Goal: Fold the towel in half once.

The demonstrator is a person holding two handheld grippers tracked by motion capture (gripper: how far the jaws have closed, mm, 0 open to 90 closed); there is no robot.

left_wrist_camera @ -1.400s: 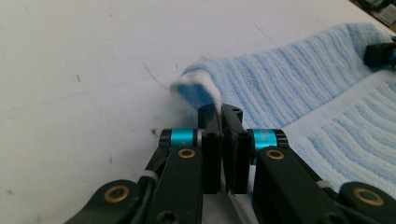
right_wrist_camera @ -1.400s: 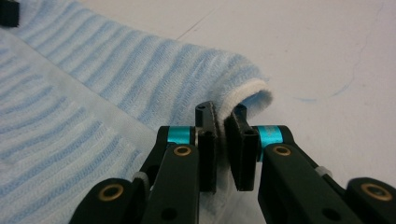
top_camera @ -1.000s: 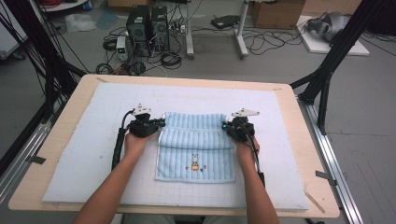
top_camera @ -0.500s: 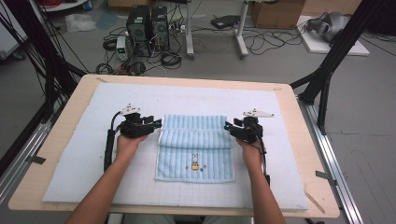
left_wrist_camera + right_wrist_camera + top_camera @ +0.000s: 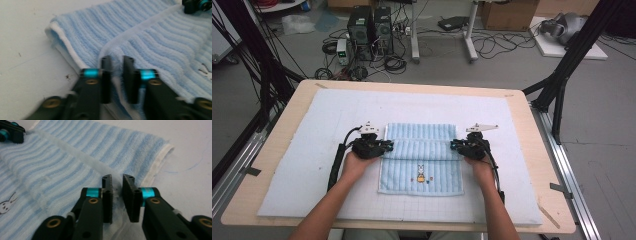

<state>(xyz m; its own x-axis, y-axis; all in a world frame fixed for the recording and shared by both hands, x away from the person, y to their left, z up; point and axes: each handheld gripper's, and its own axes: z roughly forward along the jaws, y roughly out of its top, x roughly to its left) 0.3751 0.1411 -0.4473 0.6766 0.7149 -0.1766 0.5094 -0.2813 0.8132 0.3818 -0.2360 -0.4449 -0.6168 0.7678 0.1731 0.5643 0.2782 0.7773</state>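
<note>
White padded table (image 5: 302, 150), folded blue striped towel (image 5: 422, 150) with rabbit motif, both hand-held grippers (image 5: 384, 146) (image 5: 455, 145) clenched on its edges.

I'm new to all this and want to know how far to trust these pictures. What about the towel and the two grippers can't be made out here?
- Towel underside and inner fold layers: hidden by its top layer, every view.
- Small picture on the towel: too small in the high view, cut by the edge in both gripper views.
- Left gripper: that view is blurred.
- Right gripper: jaws nearly together on the towel edge; pad contact hidden.
</note>
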